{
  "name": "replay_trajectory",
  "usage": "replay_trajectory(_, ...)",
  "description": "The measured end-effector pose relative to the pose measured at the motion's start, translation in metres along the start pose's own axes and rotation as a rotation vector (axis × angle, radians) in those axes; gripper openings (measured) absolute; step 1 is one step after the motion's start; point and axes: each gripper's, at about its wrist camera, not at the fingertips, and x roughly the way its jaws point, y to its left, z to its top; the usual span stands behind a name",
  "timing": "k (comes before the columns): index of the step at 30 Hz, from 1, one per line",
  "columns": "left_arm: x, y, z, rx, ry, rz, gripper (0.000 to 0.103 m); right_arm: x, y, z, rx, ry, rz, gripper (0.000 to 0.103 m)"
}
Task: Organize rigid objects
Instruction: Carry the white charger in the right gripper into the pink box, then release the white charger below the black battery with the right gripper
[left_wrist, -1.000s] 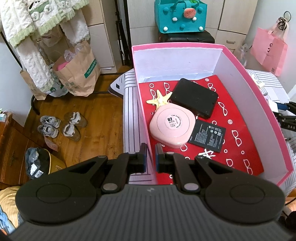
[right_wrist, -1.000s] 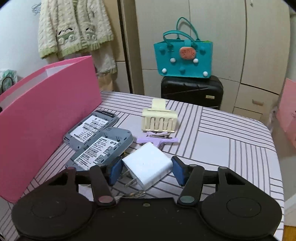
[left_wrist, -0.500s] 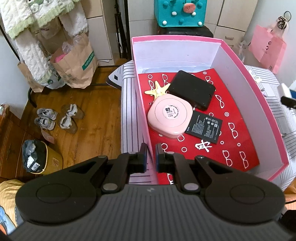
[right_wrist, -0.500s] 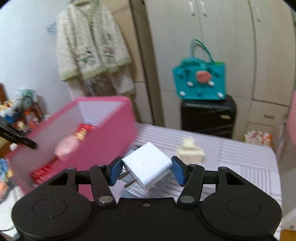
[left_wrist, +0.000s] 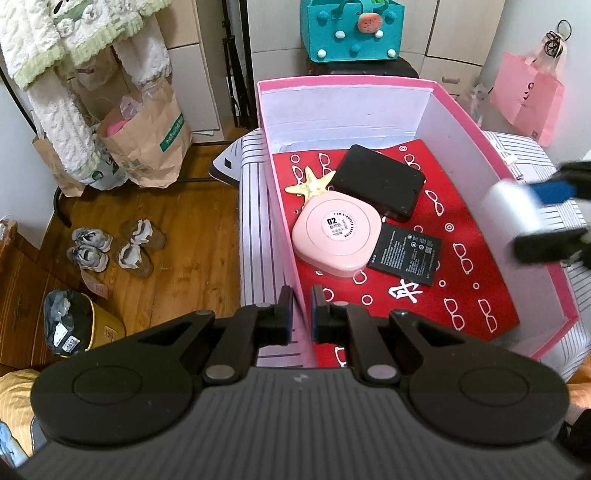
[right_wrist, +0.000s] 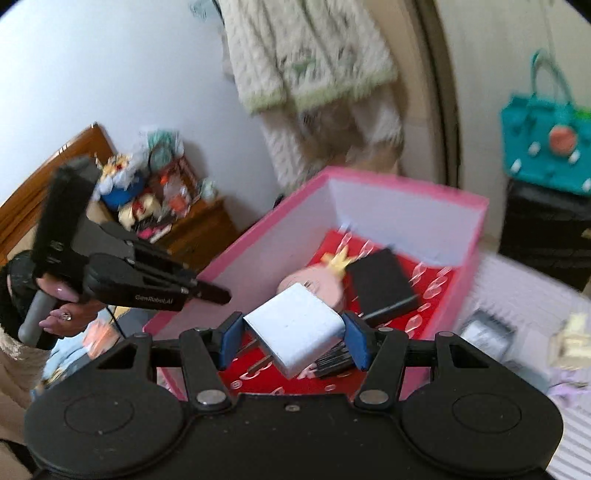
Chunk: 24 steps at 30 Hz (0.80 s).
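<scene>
Left wrist view centres one pink box (left_wrist: 458, 110) with a red patterned floor, holding four things: one black case (left_wrist: 380, 181), one round pink compact (left_wrist: 336, 236), one flat black battery (left_wrist: 406, 254) and one yellow starfish (left_wrist: 308, 182). Lower centre, the left gripper (left_wrist: 300, 310) is clenched on the box's near wall. At right edge, the right gripper (right_wrist: 291, 339) grasps one white charger plug (right_wrist: 295, 328) above the box.
</scene>
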Motion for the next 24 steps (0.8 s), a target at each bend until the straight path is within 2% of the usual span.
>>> replay_trajectory(4, 0.0, -0.001, 0.001, 0.018, 0.003, 0.0, 0.009, 0.034, 0.01, 0.01, 0.001, 0.116, 0.029, 0.063)
replay_trajectory(13, 0.0, 0.002, 0.0, 0.012, -0.004, -0.022, 0.009, 0.099, 0.029, 0.018, -0.089, 0.361, -0.002, 0.063)
replay_trajectory(18, 0.0, 0.003, 0.0, 0.007, -0.005, -0.032, 0.01, 0.123, 0.03, 0.024, -0.092, 0.4, -0.022, 0.063)
replay_trajectory(21, 0.0, 0.004, 0.0, 0.01, -0.005, -0.038, 0.01, 0.128, 0.026, 0.024, -0.077, 0.429, 0.003, 0.064)
replay_trajectory(24, 0.0, 0.003, 0.0, 0.018, -0.009, -0.037, 0.01, 0.113, 0.026, 0.024, -0.074, 0.361, 0.016, 0.063)
